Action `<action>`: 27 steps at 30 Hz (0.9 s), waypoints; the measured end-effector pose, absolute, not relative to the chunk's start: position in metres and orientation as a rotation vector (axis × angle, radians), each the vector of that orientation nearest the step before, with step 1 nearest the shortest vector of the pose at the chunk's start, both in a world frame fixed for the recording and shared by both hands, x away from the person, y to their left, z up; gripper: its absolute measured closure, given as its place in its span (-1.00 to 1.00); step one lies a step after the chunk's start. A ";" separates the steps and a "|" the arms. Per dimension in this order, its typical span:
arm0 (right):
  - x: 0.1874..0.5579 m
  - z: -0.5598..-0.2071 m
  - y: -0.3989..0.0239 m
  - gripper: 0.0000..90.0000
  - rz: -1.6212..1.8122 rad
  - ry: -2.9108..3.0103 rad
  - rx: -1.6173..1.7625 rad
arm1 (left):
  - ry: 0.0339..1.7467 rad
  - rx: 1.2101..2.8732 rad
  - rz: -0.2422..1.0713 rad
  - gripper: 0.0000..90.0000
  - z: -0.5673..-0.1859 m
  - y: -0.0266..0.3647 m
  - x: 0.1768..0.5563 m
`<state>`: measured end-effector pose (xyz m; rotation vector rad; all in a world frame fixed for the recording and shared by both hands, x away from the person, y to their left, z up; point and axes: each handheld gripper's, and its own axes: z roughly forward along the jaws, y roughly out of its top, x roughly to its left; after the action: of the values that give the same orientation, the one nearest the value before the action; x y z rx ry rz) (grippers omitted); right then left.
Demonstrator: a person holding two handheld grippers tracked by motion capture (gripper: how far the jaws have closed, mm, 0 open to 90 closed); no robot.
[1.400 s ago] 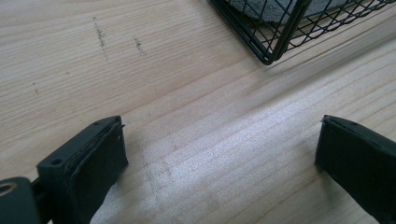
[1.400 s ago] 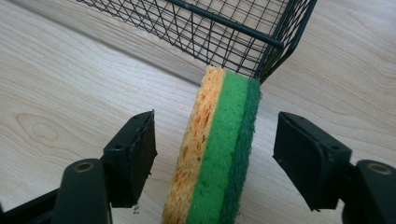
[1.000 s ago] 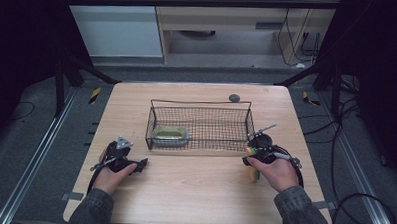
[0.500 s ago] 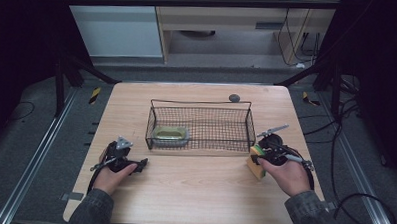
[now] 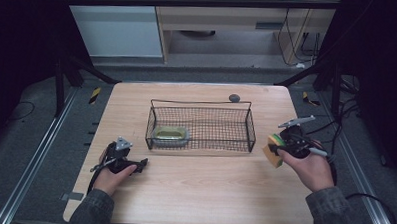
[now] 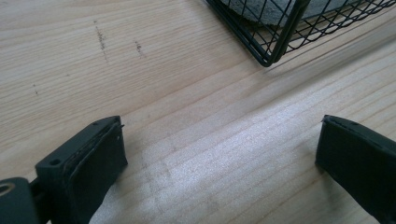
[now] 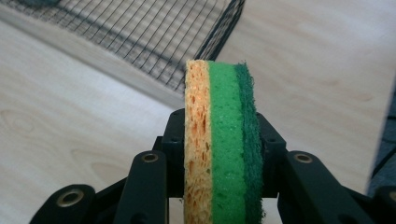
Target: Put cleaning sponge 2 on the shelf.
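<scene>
A sponge [image 7: 219, 140], layered orange, light green and dark green, is clamped on edge between the jaws of the right gripper [image 5: 285, 145], the pads pressed flat against its orange and dark green faces. In the high view the sponge [image 5: 273, 150] is seen lifted clear of the table [image 5: 198, 192], just beyond the right end of the wire basket [image 5: 201, 124] and held at the front of the right hand [image 5: 312, 168]. In the right gripper view the basket's corner [image 7: 219, 32] is seen behind the sponge, apart from it. Inside the basket, toward its left end, a small greenish dish [image 5: 169, 135] is lying on the mesh floor. A small dark round object [image 5: 234, 97] is sitting on the table behind the basket. The left gripper [image 5: 127, 164] is held low at the table's left front, grasped by the left hand [image 5: 109, 176]; its jaws are spread wide with only bare wood between them, and the basket's near corner [image 6: 268, 58] is seen ahead of them.
</scene>
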<state>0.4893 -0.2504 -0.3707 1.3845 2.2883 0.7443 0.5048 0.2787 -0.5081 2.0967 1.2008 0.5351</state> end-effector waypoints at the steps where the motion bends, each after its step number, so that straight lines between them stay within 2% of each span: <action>1: 0.493 -0.367 -0.253 0.44 0.748 2.280 1.376 | 1.202 2.096 0.535 -0.99 -0.508 0.279 0.504; 10: 0.531 -0.324 -0.260 0.44 0.765 2.205 1.282 | 1.205 2.094 0.536 -0.99 -0.508 0.279 0.504; 17: 0.550 -0.292 -0.241 0.44 0.759 2.156 1.249 | 1.203 2.095 0.533 -0.99 -0.508 0.279 0.504; 27: 0.569 -0.283 -0.205 0.44 0.793 2.164 1.210 | 1.198 2.094 0.531 -1.00 -0.508 0.279 0.505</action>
<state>0.5695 -0.2055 -0.2831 1.2098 2.1641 0.7929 0.5047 0.2789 -0.5083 2.0940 1.1984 0.5308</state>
